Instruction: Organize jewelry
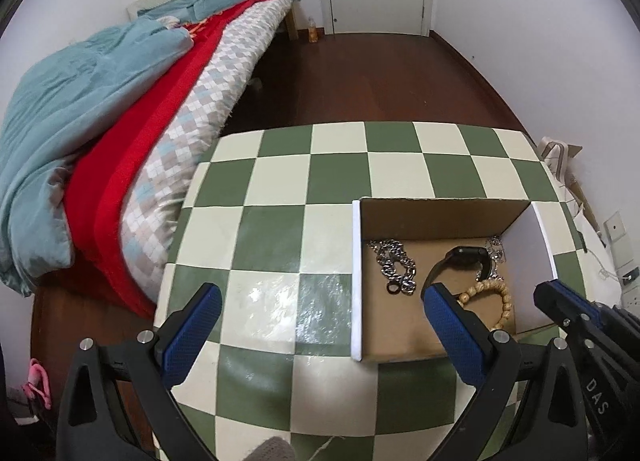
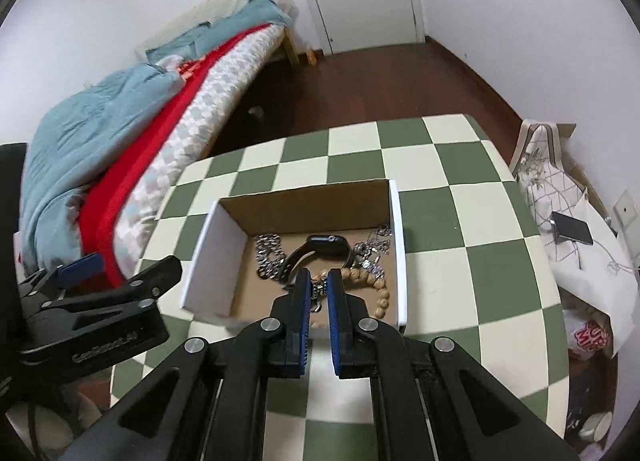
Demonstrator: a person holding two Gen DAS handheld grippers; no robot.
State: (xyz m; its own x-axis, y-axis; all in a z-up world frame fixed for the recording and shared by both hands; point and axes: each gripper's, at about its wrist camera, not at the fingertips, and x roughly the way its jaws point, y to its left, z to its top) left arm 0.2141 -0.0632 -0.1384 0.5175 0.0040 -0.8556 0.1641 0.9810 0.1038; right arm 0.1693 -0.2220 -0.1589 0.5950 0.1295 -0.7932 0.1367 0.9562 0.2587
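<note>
Your left tool (image 1: pixel 320 303) gapes empty over the surface (image 1: pixel 276 189), your right tool (image 2: pixel 319 285) pinches a small chain piece (image 2: pixel 319 288) above the box (image 2: pixel 216 261) holding watch (image 2: pixel 326 245), beads (image 2: pixel 370 279), chains (image 2: pixel 270 249).

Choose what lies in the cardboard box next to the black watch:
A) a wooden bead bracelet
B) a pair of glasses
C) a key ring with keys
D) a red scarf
A: a wooden bead bracelet curls just in front of the black watch on the floor of the cardboard box.
</note>
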